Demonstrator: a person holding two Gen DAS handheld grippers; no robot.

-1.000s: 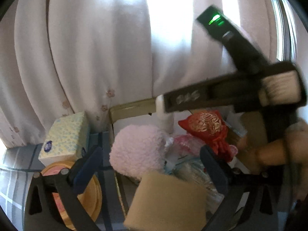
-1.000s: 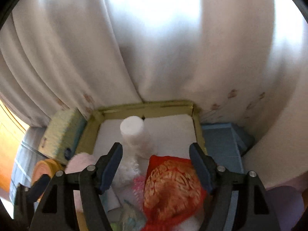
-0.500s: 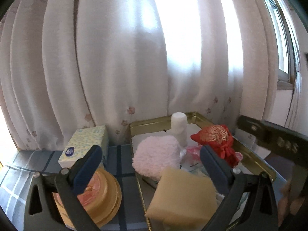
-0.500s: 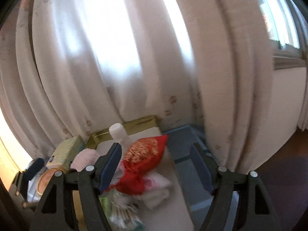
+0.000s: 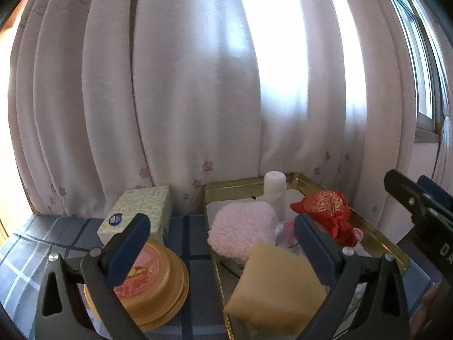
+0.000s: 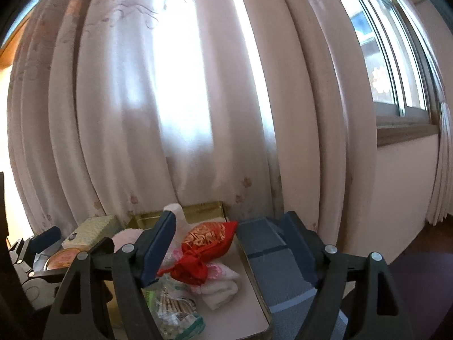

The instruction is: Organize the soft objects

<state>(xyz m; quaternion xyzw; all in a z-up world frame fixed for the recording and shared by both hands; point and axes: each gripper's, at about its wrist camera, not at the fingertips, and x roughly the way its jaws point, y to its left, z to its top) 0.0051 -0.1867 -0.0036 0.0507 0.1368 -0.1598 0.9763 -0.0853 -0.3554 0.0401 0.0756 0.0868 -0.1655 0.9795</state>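
A gold-rimmed tray (image 5: 376, 238) holds soft things: a fluffy pink pad (image 5: 243, 231), a red and gold pouch (image 5: 328, 206), a tan sponge (image 5: 277, 286), a white roll (image 5: 273, 189). My left gripper (image 5: 220, 249) is open and empty, held back above the tray's near left side. My right gripper (image 6: 229, 255) is open and empty, above the tray's right rim (image 6: 254, 277). The right wrist view shows the red pouch (image 6: 206, 243), a folded pink-white cloth (image 6: 219, 283) and a clear packet (image 6: 172, 308). The right gripper also shows at the right edge of the left wrist view.
A tissue box (image 5: 138, 212) and a round yellow tin (image 5: 153, 280) stand left of the tray on a blue checked cloth (image 5: 25, 255). White curtains (image 5: 198, 85) hang close behind. A window (image 6: 396, 56) is at the right.
Both grippers have pulled back and up from the tray. The right gripper has swung away to the right and left the middle of the left view.
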